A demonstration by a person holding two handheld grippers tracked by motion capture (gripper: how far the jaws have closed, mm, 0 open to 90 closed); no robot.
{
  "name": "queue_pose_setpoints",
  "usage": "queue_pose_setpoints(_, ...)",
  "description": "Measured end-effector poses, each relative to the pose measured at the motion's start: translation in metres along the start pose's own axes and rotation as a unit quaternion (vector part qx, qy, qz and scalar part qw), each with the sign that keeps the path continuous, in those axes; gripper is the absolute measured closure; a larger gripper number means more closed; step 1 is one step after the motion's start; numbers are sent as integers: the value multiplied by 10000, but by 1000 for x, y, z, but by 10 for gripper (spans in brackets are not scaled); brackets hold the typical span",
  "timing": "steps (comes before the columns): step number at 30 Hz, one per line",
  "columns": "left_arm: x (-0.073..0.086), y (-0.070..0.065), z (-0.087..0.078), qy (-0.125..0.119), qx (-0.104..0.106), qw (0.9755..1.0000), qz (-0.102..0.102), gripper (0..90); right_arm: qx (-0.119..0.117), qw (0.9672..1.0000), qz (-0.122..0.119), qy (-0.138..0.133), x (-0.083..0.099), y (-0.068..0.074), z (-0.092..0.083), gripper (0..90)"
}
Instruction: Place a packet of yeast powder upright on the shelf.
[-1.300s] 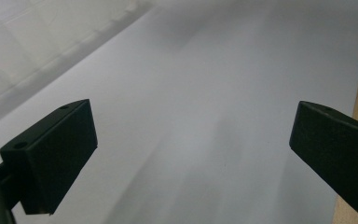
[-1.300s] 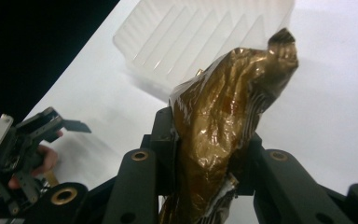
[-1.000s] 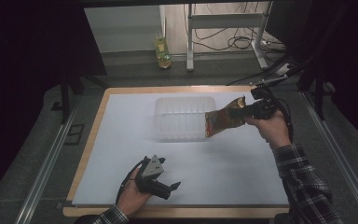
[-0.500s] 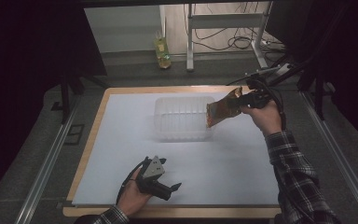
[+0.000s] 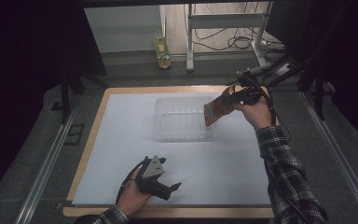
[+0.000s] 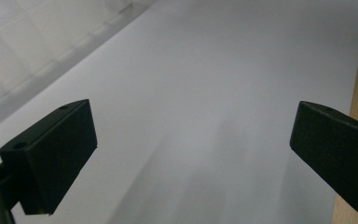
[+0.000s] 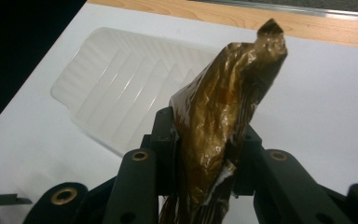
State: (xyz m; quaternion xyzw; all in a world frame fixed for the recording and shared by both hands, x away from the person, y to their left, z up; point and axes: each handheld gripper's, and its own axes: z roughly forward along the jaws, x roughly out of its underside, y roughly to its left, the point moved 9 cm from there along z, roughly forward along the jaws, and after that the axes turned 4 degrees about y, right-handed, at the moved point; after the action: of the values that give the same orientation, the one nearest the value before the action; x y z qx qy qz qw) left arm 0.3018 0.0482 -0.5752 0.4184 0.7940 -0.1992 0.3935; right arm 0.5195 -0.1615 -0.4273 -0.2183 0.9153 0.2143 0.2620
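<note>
A crinkled brown-gold snack packet (image 5: pixel 216 108) (image 7: pixel 223 116) hangs in the air over the right end of a clear plastic tray (image 5: pixel 182 117) (image 7: pixel 116 93). My right gripper (image 5: pixel 235 99) (image 7: pixel 207 140) is shut on the packet, with the jaws pinching its lower half. The tray looks empty and stands on the white sheet at the middle back of the table. Near the front edge, my left gripper (image 5: pixel 170 189) (image 6: pixel 191 154) rests low over the sheet, open, with nothing between its jaws.
A white sheet (image 5: pixel 121 140) covers a wooden table (image 5: pixel 91 140) whose edge shows all round. Behind the table, a yellow-green bottle (image 5: pixel 162 50) stands on the floor beside metal legs and cables. Dark curtains flank both sides.
My right gripper has carried the packet up, back and slightly left, from the tray's right side to above its right end. The left gripper has not moved.
</note>
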Motion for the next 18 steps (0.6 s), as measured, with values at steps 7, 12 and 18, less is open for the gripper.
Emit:
queue_pose_setpoints(7, 0, -1, 0, 12, 18, 10000, 11, 6, -52, 9999, 89, -77, -5, -3, 10, 685)
queue_pose_setpoints(12, 0, -1, 0, 10, 22, 10000, 5, 6, -92, 9997, 190, -135, -10, -5, 21, 685)
queue_pose_setpoints(18, 1, 0, 0, 19, 16, 10000, -1, 6, -128, 9994, 280, -180, -12, -7, 32, 684)
